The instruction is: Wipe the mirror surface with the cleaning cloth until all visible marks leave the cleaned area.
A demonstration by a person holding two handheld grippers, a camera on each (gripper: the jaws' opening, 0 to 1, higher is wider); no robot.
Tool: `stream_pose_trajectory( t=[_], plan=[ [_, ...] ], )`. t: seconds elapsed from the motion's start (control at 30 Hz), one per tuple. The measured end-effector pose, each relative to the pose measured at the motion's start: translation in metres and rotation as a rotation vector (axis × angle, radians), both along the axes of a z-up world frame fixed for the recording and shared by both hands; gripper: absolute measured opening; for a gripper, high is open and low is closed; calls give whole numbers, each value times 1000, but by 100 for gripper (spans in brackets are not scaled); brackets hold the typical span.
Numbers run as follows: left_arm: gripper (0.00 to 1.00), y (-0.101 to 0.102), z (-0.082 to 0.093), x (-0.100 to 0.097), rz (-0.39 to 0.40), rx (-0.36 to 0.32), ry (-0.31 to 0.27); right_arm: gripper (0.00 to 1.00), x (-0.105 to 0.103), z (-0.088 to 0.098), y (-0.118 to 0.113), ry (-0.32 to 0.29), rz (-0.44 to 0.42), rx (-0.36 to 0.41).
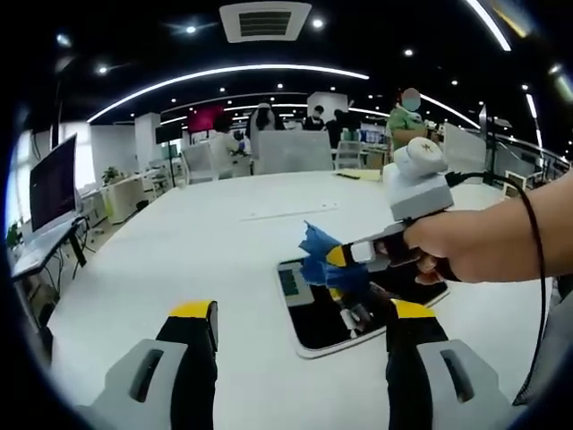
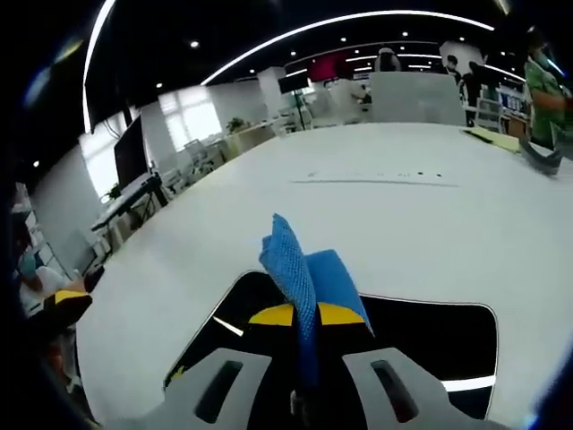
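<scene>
Right gripper (image 2: 300, 315) clenched on blue cleaning cloth (image 2: 300, 269) above mirror (image 2: 430, 331) lying flat on white table (image 1: 179, 251), left gripper (image 1: 300, 327) released; likely mirror sliding under hard wiping.

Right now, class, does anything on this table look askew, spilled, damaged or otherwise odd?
Nothing stands out. The mirror lies flat on the white table, intact as far as shows, and no spill is visible. The right gripper is shut on the blue cleaning cloth over the mirror, while the left gripper is open beside it.
</scene>
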State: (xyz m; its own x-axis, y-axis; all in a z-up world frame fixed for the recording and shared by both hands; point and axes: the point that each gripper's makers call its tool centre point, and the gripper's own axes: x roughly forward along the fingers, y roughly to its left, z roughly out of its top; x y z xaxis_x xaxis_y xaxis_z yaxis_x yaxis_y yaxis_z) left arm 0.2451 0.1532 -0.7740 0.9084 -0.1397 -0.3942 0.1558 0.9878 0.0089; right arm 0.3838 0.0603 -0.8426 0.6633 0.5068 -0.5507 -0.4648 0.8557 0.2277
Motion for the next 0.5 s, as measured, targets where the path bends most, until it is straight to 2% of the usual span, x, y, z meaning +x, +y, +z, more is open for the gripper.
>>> stream_pose_trajectory(
  t=[0.5],
  plan=[
    [77,-1,-2,0,-3,-1,4,3,2,-1,-5,-3,-15,13]
  ],
)
